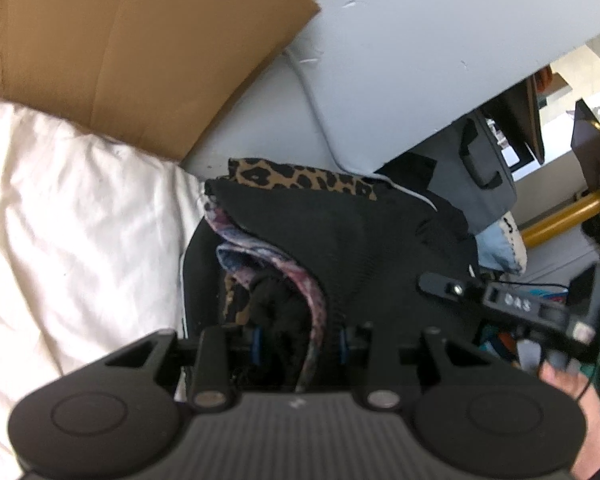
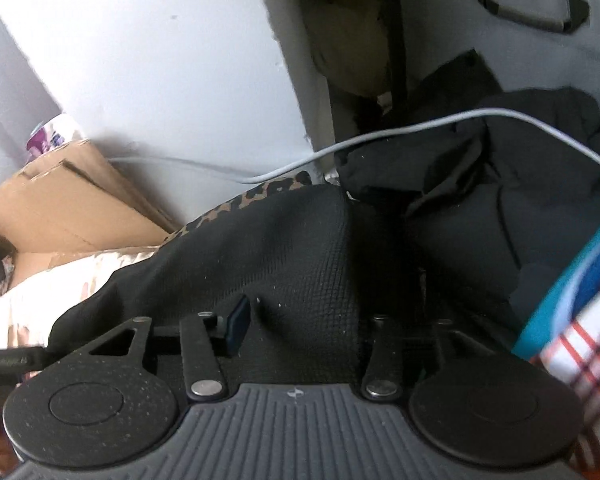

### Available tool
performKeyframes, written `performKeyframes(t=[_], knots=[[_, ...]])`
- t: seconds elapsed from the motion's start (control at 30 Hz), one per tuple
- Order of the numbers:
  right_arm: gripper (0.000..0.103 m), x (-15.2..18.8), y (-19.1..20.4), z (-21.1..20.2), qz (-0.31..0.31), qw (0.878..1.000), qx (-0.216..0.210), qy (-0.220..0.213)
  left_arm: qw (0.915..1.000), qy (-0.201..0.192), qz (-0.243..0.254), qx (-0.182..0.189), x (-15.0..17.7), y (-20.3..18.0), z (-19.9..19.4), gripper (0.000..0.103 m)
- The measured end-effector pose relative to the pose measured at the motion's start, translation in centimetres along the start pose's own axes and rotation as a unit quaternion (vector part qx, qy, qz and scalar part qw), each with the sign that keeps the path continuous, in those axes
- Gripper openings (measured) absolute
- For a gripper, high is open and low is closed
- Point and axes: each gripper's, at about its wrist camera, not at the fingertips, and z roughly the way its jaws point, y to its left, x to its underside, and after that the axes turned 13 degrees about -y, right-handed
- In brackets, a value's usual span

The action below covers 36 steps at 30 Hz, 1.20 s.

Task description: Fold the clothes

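A stack of clothes lies ahead: a black knit garment (image 1: 340,232) on top, a leopard-print piece (image 1: 300,176) behind it, and a pink-purple patterned piece (image 1: 296,276) spilling out at the front. My left gripper (image 1: 300,340) is low at the stack's near side, jaws partly apart, with the patterned piece and black fabric between the blue pads. My right gripper (image 2: 306,324) is open on the black knit garment (image 2: 284,248). Its left pad (image 2: 238,324) shows; the knit hides the right finger. The right gripper's fingertips (image 1: 440,284) rest on the knit's right edge.
A white bedsheet (image 1: 80,208) spreads to the left under a cardboard box flap (image 1: 120,40). A grey cable (image 2: 420,124) crosses a dark jacket (image 2: 500,184) to the right. A teal and plaid item (image 2: 572,300) is at far right. A hand (image 1: 580,412) holds the right gripper.
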Motion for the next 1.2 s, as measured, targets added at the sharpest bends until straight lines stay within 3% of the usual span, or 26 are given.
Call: performKeyframes(t=[0.23, 0.37, 0.43, 0.47, 0.53, 0.63, 0.83, 0.97, 1.07, 1.1, 1.13, 1.2], knots=[[0.053, -1.4, -1.6, 2.4, 0.06, 0.998, 0.023, 0.0, 0.9999, 0.004, 0.015, -0.001, -0.3, -0.1, 0.3, 0.035], [0.051, -1.8, -1.9, 4.3, 0.06, 0.997, 0.033, 0.034, 1.0, 0.006, 0.001, -0.004, -0.2, 0.6, 0.6, 0.035], [0.022, -1.6, -1.9, 5.2, 0.048, 0.997, 0.034, 0.047, 1.0, 0.003, -0.003, -0.002, -0.1, 0.5, 0.4, 0.035], [0.016, -1.6, -1.7, 5.3, 0.042, 0.998, 0.032, 0.046, 1.0, 0.001, -0.001, -0.002, -0.1, 0.3, 0.2, 0.035], [0.009, -1.6, -1.4, 5.3, 0.029, 0.998, 0.028, 0.042, 1.0, -0.005, 0.0, 0.0, 0.0, 0.0, -0.2, 0.034], [0.008, -1.8, -0.5, 4.0, -0.002, 1.0, 0.023, 0.005, 0.9997, -0.021, 0.002, 0.011, -0.1, -0.4, -1.2, 0.034], [0.008, -1.8, 0.3, 1.3, -0.032, 0.996, 0.006, -0.085, 0.9993, -0.036, 0.004, 0.013, -0.7, -0.4, -1.0, 0.034], [0.008, -1.5, -0.5, 2.5, -0.005, 0.995, 0.027, -0.097, 0.9996, -0.027, 0.0, -0.002, -1.1, 0.2, 0.6, 0.034], [0.012, -1.4, -0.3, 2.2, -0.008, 0.993, 0.038, -0.114, 0.9993, -0.018, -0.032, 0.0, -1.5, 1.2, 1.2, 0.034], [0.017, -1.4, 0.0, 1.9, -0.014, 0.992, 0.04, -0.121, 0.9992, -0.016, -0.038, 0.001, -1.6, 1.5, 1.3, 0.034], [0.031, -1.4, 0.2, 1.5, -0.021, 0.991, 0.043, -0.128, 0.999, -0.013, -0.044, 0.002, -1.7, 1.8, 1.4, 0.034], [0.049, -1.4, 0.7, 0.9, -0.033, 0.988, 0.048, -0.143, 0.9989, -0.011, -0.046, 0.002, -1.7, 2.0, 1.5, 0.034]])
